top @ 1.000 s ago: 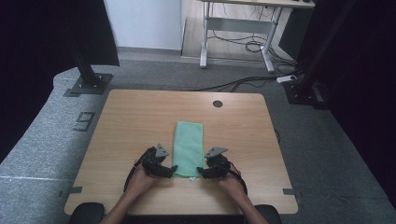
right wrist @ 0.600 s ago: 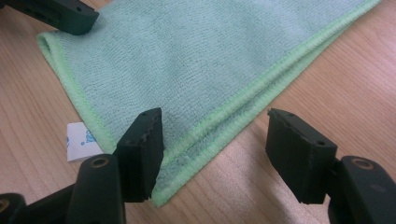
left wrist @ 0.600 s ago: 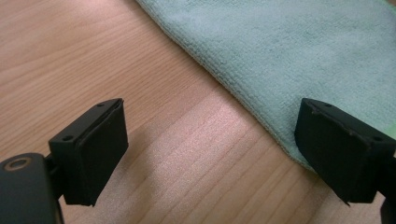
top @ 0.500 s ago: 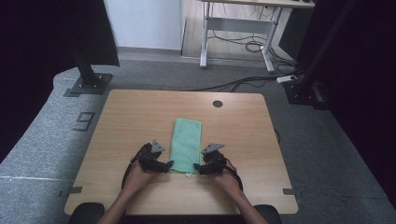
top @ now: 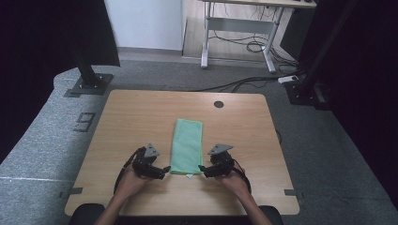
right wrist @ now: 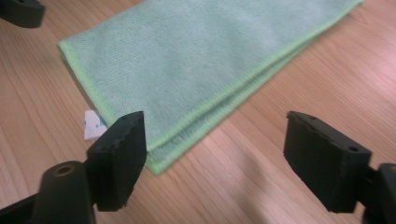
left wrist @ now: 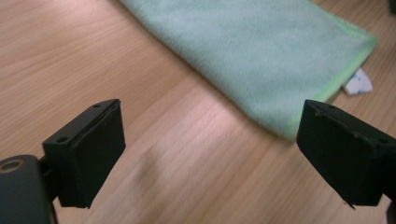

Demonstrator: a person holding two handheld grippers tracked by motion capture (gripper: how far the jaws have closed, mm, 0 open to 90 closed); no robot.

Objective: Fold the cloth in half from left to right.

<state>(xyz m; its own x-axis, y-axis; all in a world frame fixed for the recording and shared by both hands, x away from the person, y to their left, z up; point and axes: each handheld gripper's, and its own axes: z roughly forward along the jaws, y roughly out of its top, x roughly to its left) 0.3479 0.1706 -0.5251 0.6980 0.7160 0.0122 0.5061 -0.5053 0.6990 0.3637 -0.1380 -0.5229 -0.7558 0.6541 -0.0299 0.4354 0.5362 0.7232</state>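
Now folded green cloth flat mid-table, bare wood around.

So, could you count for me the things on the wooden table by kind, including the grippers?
Folded light green microfibre cloth: 1
Small white label at the cloth's near corner: 1
Black two-jaw grippers, left gripper and right gripper, both with jaws apart: 2
Total: 4

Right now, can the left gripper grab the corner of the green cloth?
Probably yes. The left gripper sits just beside the near end of the green cloth, with its jaws open and nothing but bare table between them and the cloth's edge. The right gripper stays on the other side.
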